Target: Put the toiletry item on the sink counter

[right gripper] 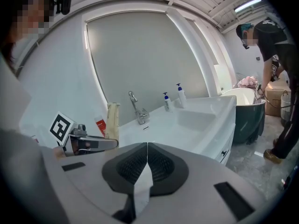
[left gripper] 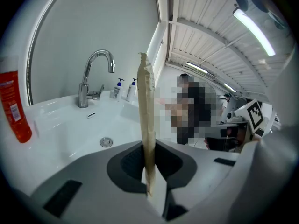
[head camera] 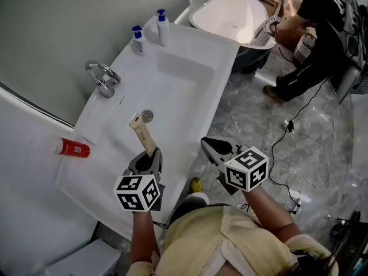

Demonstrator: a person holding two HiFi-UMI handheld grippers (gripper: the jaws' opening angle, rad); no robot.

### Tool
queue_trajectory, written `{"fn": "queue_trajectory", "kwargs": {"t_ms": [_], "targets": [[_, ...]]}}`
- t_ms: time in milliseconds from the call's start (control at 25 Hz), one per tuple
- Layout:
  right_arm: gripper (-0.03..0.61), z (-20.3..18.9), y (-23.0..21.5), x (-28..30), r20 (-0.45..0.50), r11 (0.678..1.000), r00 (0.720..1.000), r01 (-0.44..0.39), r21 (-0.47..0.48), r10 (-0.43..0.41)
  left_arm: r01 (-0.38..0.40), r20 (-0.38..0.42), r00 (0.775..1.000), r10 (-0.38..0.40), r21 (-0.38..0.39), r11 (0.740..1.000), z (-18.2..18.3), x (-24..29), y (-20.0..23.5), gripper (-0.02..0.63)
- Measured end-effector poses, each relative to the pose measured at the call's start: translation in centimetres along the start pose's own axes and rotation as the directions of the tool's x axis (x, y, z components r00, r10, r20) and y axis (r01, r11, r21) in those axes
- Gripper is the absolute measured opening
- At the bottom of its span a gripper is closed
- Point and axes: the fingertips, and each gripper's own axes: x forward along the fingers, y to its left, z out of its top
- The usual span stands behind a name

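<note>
— left gripper (head camera: 150,154) first: what's it on?
— clamped on the lower end of a beige tube (head camera: 144,135), upright over the basin, in front of the faucet (head camera: 103,76). right gripper (head camera: 210,146) has its jaws together, empty.
— any writing?
— red tube (head camera: 73,148) on the counter, nearer us than the faucet, has white print too small to read. two blue-capped pump bottles (head camera: 138,41) stand beyond the faucet.
</note>
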Motion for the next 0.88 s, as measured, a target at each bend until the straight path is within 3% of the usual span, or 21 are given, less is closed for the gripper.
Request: {"fn": "queue_trajectory", "kwargs": {"t_ms": [320,600,880], "targets": [[0.028,1.6,1.5,3.4,-0.011,0.997,0.998,-0.056,-0.049,0.056,-0.058,0.045,0.997,0.060,-0.046,0.997,0.5,-1.6,3.3,0.064],[0.028,3.0,3.6,7.6,-0.047,0.980,0.986,-0.166,-0.109,0.162,-0.141,0.103,0.983,0.151,-0.101,0.985,1.1,-3.5,5.9,0.064],[0.026,4.5,5.0,12.2,-0.137,0.938,0.947,-0.311,-0.150,0.292,-0.279,0.104,0.948,0.301,-0.184,0.943,1.6,-4.6,9.1,0.064]]}}
